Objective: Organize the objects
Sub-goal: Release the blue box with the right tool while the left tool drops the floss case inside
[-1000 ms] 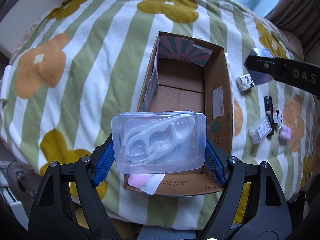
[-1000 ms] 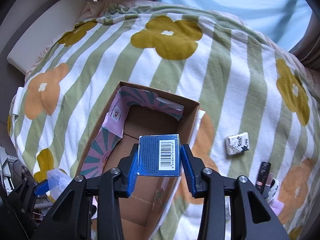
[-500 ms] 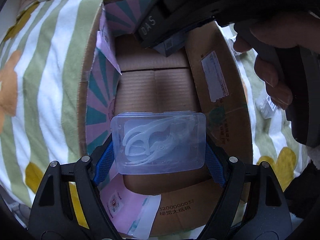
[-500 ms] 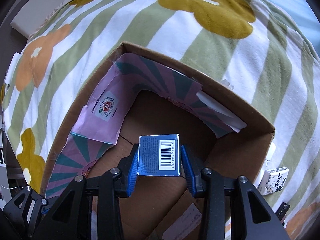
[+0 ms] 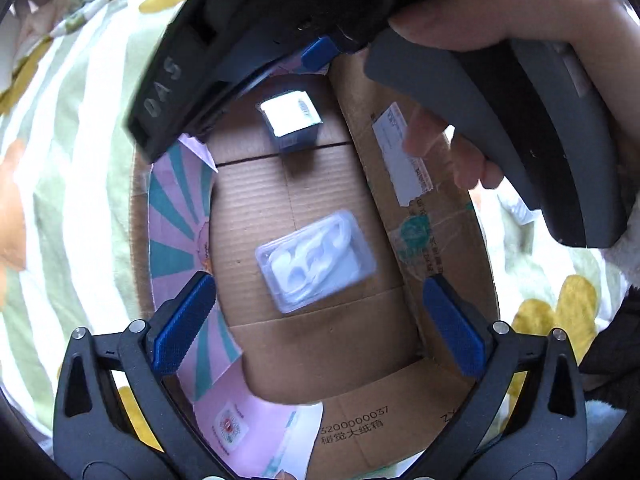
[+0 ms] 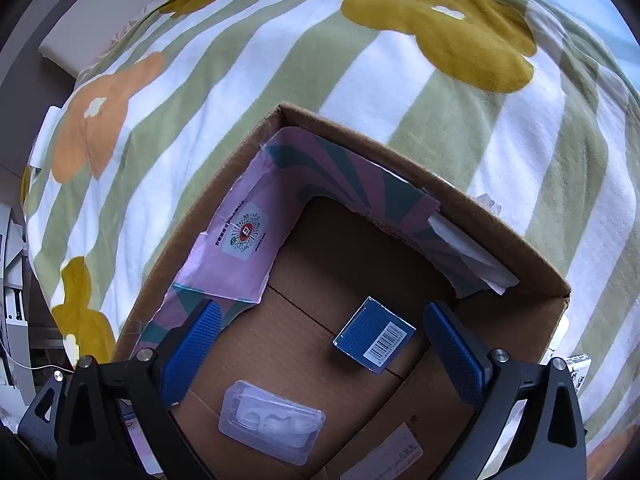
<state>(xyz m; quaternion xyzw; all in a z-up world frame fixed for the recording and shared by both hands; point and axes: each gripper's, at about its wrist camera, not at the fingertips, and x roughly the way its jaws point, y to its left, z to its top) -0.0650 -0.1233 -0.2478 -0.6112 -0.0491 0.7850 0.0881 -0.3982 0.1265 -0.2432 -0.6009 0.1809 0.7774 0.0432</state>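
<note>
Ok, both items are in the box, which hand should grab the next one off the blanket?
Right. Its gripper is open, and the patterned packet lies just outside the cardboard box on its side. The left gripper hangs over the box.

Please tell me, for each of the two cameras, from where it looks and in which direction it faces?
Left wrist: sits on the left gripper, looking down into the cardboard box; its open blue fingers show, plus the right gripper and right hand above.
Right wrist: sits on the right gripper, looking down into the cardboard box on the striped blanket; its open fingers show.
Shared: the box, the clear floss case and the blue packet lying inside.
</note>
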